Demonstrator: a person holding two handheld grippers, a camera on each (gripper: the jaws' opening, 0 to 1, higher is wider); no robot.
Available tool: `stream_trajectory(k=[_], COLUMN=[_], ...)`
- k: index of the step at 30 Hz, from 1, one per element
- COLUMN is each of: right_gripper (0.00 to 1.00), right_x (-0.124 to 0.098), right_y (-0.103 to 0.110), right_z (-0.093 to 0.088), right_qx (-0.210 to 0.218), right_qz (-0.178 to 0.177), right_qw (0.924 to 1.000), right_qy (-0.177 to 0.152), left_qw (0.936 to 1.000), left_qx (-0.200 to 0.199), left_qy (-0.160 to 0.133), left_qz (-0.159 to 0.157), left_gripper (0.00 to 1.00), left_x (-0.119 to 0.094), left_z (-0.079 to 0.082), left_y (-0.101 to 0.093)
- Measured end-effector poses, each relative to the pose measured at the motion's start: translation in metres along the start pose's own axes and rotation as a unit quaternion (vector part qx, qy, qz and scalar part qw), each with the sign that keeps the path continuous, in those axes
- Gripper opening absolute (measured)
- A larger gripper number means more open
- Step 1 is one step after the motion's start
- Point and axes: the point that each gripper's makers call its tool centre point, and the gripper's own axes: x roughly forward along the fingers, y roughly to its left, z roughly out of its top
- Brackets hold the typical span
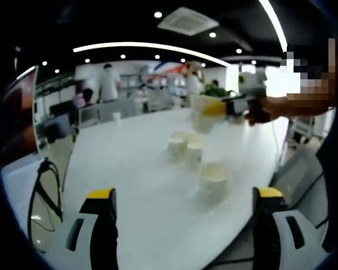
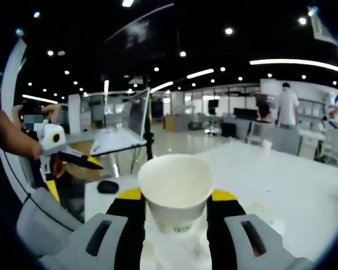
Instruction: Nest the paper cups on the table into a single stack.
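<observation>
Several white paper cups stand on the white table (image 1: pixel 129 169). The nearest cup (image 1: pixel 214 179) is just ahead of my left gripper (image 1: pixel 185 194), which is open and holds nothing. A small cluster of cups (image 1: pixel 186 147) sits farther back. Above and beyond them, my right gripper (image 1: pixel 232 107) comes in from the right, gripping a cup (image 1: pixel 203 115) in the air. In the right gripper view my right gripper (image 2: pixel 176 196) is shut on that cup (image 2: pixel 176 191), upright with its open mouth showing. The left gripper (image 2: pixel 81 160) appears at the left, held by a hand.
A lone cup (image 1: pixel 116 116) stands far back on the table. Black cables (image 1: pixel 45 197) lie at the table's left edge. A black object (image 2: pixel 107 187) rests near the table's end. The table edge curves at the lower right. People stand in the office behind.
</observation>
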Motion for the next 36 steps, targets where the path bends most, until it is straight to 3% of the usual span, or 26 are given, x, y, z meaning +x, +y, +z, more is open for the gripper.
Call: stream_trajectory(k=[24, 36], right_gripper=[0.39, 0.40], right_x=[-0.016, -0.022], right_y=[0.040, 0.060], right_z=[0.011, 0.008], right_qx=[-0.008, -0.008], right_qz=[0.039, 0.053], right_qw=[0.9992, 0.9986], right_qy=[-0.008, -0.005], left_qw=[1.0000, 1.0000], left_qx=[-0.003, -0.006], left_qy=[-0.001, 0.002], left_qz=[-0.002, -0.001], left_gripper=[1.00, 1.00], left_x=[0.002, -0.002], left_z=[-0.002, -0.006], left_y=[-0.004, -0.006])
